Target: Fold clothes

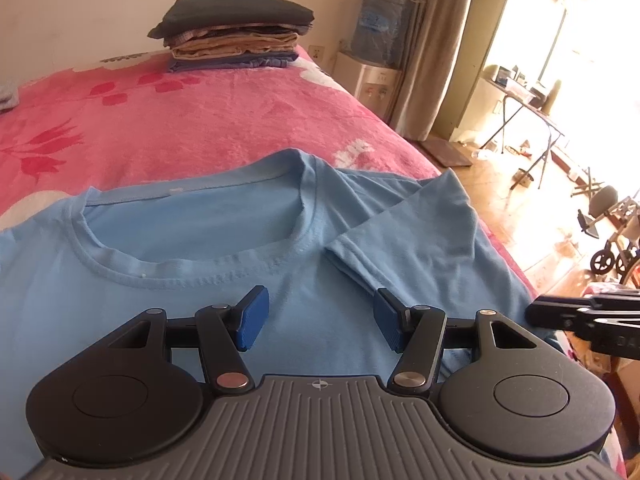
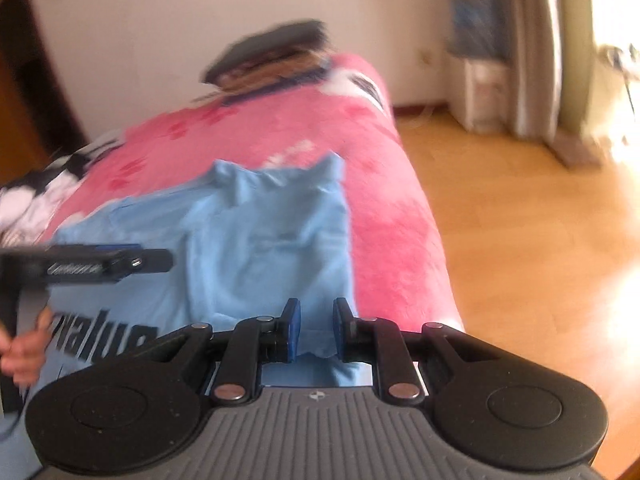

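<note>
Left gripper (image 1: 320,316) hovering unclenched over shirt (image 1: 200,280) | right gripper (image 2: 316,330) released beside shirt's edge | sleeve (image 1: 404,232) folded in, body fold remaining | stack (image 1: 232,36) beyond shirt finished

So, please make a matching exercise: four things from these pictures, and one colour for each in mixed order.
Things:
1. T-shirt
2. Blanket
3. Top garment of the folded stack
4. Floor

Colours:
a. pink
b. light brown
c. light blue
d. black

Pairs: 1-c, 2-a, 3-d, 4-b
</note>
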The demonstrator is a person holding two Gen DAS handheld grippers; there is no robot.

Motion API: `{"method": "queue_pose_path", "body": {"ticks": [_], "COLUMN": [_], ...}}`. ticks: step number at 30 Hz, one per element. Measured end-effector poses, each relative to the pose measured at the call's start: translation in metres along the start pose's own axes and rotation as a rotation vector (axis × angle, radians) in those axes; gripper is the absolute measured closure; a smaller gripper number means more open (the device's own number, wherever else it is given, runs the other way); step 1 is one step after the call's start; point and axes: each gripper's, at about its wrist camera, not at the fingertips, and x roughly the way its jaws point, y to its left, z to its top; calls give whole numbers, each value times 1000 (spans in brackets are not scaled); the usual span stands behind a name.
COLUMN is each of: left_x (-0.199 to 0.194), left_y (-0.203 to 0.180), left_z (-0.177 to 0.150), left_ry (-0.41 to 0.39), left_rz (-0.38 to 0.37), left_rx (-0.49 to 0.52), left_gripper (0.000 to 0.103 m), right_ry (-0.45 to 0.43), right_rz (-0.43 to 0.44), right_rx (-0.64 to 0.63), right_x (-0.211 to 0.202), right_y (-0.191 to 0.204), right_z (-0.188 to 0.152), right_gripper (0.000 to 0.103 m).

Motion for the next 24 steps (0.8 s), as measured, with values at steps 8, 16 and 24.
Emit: {"method": "queue_pose_path", "body": {"ticks": [8, 16, 24], "left_x": [2, 3, -7], "left_y": [3, 0, 8], "left_z": [-2, -4, -5], "left_ry": [5, 5, 3], "left_rz": [9, 17, 15], "left_rx": [-8, -2, -3], "left_gripper": [45, 45, 45], "right_ry": [61, -40, 32], "right_rz": [58, 34, 22], "right_rx": [47, 12, 101], "right_x": [-25, -43, -22], "right_y": [-10, -6, -26], "right_z": [-33, -11, -39], "right_gripper": [84, 84, 84]}}
